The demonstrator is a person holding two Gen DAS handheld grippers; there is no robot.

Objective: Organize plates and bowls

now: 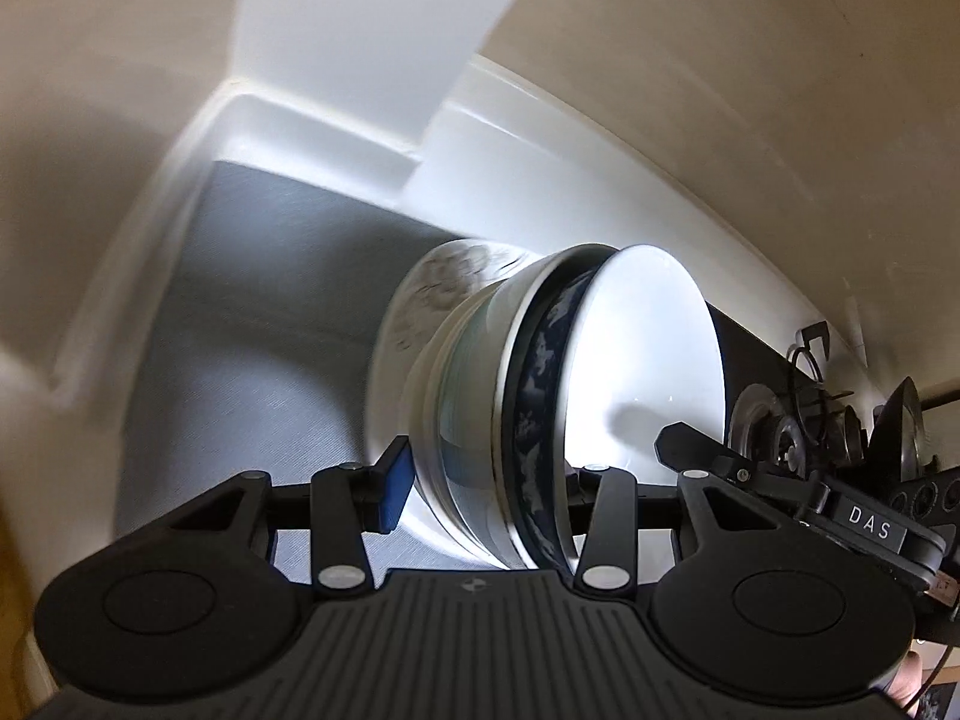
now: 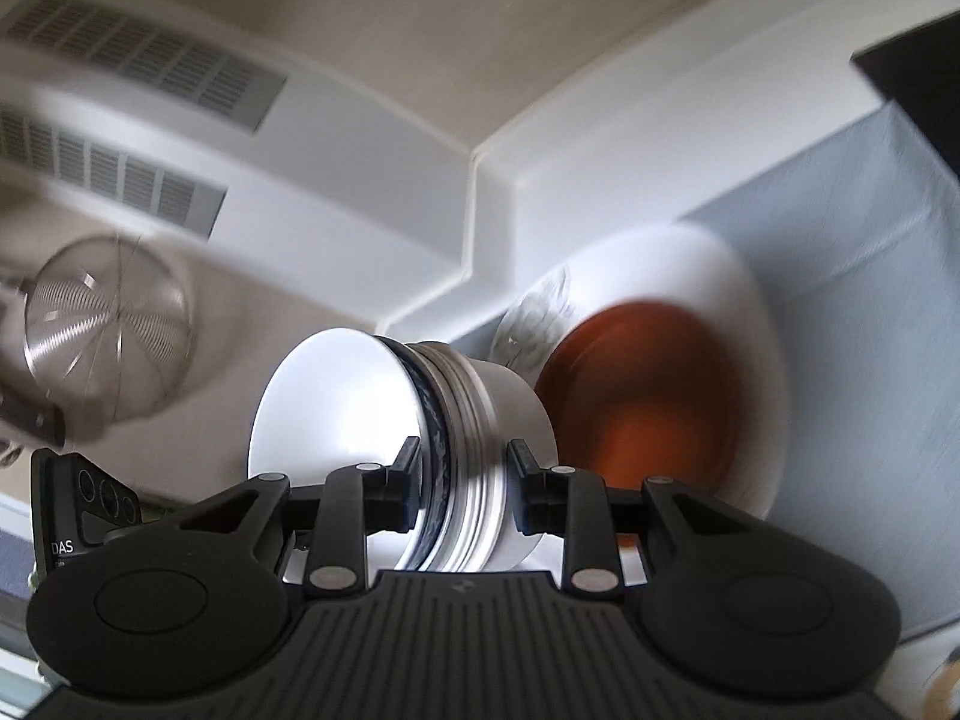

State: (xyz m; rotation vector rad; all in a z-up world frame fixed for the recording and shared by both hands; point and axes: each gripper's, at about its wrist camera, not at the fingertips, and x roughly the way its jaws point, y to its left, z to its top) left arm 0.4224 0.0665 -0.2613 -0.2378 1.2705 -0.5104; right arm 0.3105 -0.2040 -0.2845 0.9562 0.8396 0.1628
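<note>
A stack of nested bowls [image 1: 540, 408] is held on its side: a white bowl innermost, a dark blue patterned one, then pale ones. My left gripper [image 1: 486, 492] is shut on the stack's rims, and my right gripper [image 2: 462, 480] is shut on the same stack [image 2: 420, 450] from the other side. The right gripper's tip [image 1: 690, 444] shows inside the white bowl in the left wrist view. Behind the stack stand a patterned white plate [image 1: 432, 288] and, in the right wrist view, a brown bowl [image 2: 648, 396] in a white plate [image 2: 744, 300].
A grey-lined shelf [image 1: 252, 312] with white cabinet walls [image 1: 336, 126] surrounds the dishes. A stove with a black hob [image 1: 798, 420] is at the right. A metal strainer [image 2: 108, 324] hangs at the left, under white vents [image 2: 138, 66].
</note>
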